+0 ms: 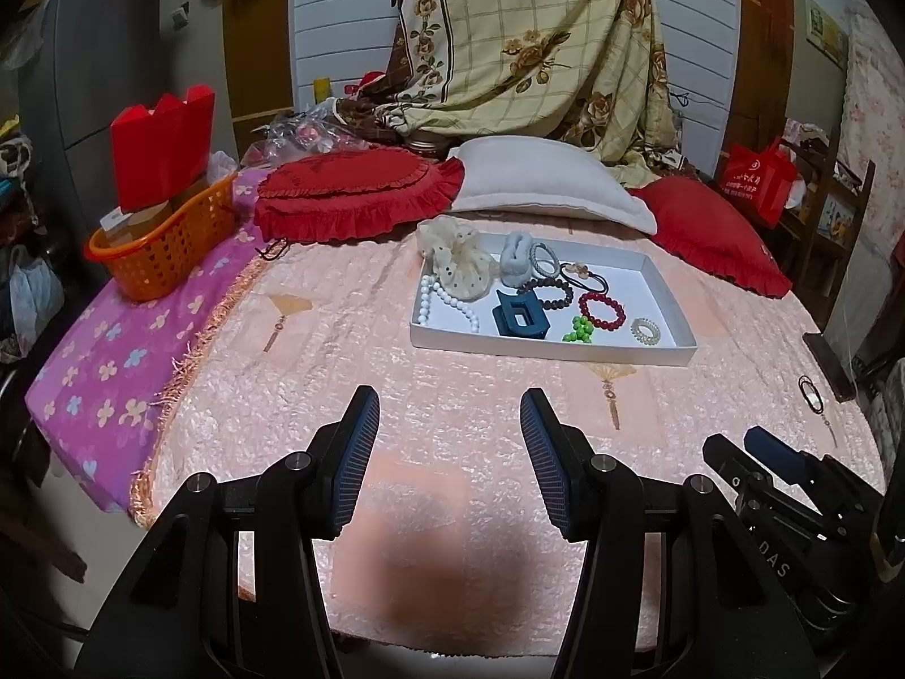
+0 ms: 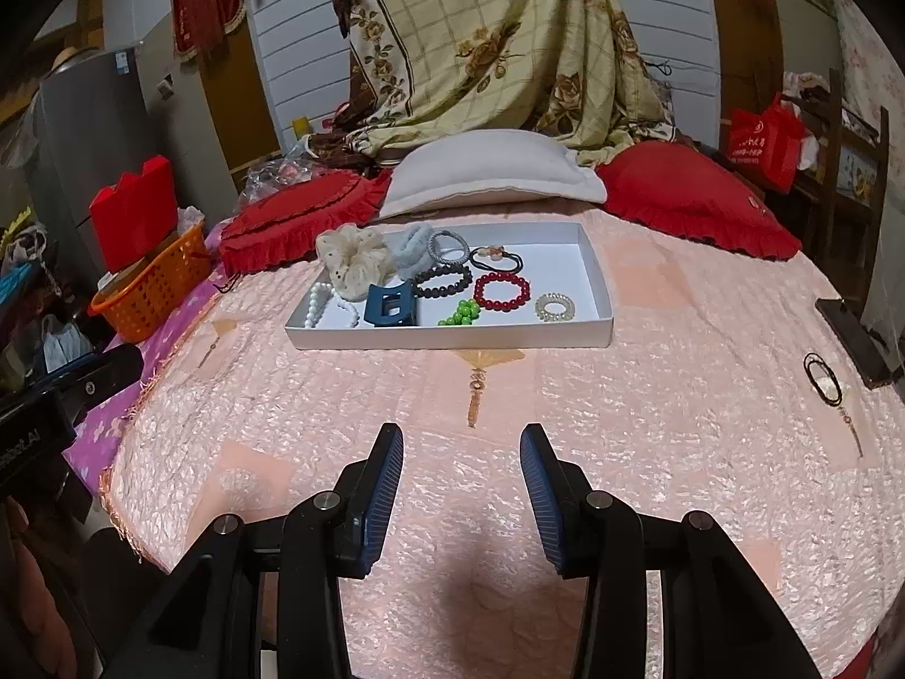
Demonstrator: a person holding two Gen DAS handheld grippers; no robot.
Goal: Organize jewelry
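A white tray (image 1: 667, 294) (image 2: 597, 283) sits on the pink bedspread and holds jewelry: a cream scrunchie (image 1: 458, 260) (image 2: 353, 257), a white bead necklace (image 1: 447, 300) (image 2: 317, 305), a blue hair claw (image 1: 517, 314) (image 2: 387, 303), a red bead bracelet (image 1: 602, 308) (image 2: 502, 289), a dark bead bracelet (image 2: 444, 282), green beads (image 1: 580, 330) (image 2: 461, 314) and a clear coil tie (image 1: 646, 331) (image 2: 554, 305). A black hair tie with a pendant (image 2: 823, 378) (image 1: 811, 387) lies loose on the bed, right of the tray. My left gripper (image 1: 449, 413) and right gripper (image 2: 462, 447) are open and empty, short of the tray.
Red cushions (image 1: 356, 192) (image 2: 696, 198) and a white pillow (image 1: 543, 181) lie behind the tray. An orange basket (image 1: 164, 249) with a red box stands at the left. A dark phone-like slab (image 2: 854, 345) lies at the bed's right edge. The right gripper's body (image 1: 792, 486) shows beside my left.
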